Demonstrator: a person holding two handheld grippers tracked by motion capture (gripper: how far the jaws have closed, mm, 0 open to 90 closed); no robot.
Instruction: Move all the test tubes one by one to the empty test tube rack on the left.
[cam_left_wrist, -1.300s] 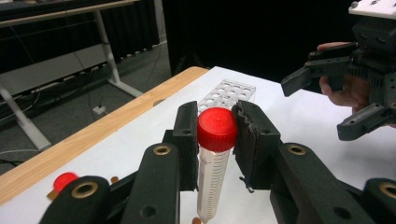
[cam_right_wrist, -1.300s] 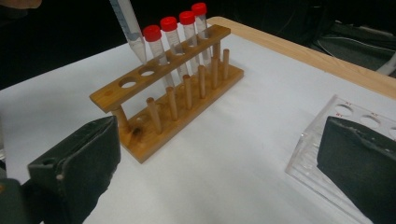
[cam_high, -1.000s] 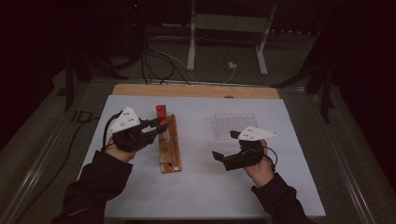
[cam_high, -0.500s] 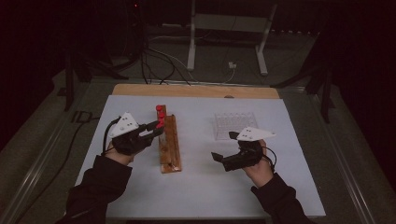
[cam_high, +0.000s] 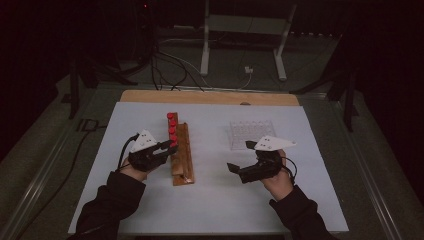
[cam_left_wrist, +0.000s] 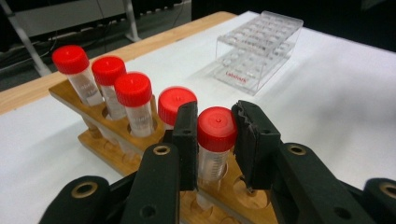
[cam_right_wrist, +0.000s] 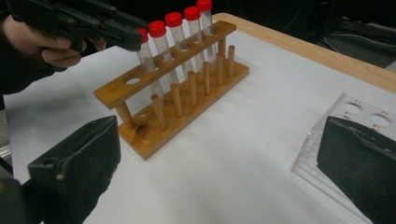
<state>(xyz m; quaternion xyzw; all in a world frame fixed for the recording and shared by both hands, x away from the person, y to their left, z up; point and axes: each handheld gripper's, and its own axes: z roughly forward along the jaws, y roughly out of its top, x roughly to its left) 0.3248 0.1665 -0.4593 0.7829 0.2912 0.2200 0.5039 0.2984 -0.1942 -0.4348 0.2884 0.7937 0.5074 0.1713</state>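
The red-capped tube (cam_left_wrist: 215, 140) nearest the person stands in the wooden rack (cam_left_wrist: 116, 135), last in a row of five, with the left gripper (cam_left_wrist: 215, 135) clamped on it: the two black jaws sit flat against either side of its cap, closed as far as the cap allows. Whether the tube has bottomed out in its hole I can't make out from here. To do this step well I'd keep the tube plumb over the hole and move it straight along its own axis, because the next cap (cam_left_wrist: 176, 105) is just beside the left-hand jaw and a sideways nudge could tip it or drag the rack. The right gripper (cam_right_wrist: 219, 163) hangs over the white bench (cam_high: 215, 200) with its jaws wide apart and empty, near the clear plastic rack (cam_high: 251, 134), well apart from the wooden one.
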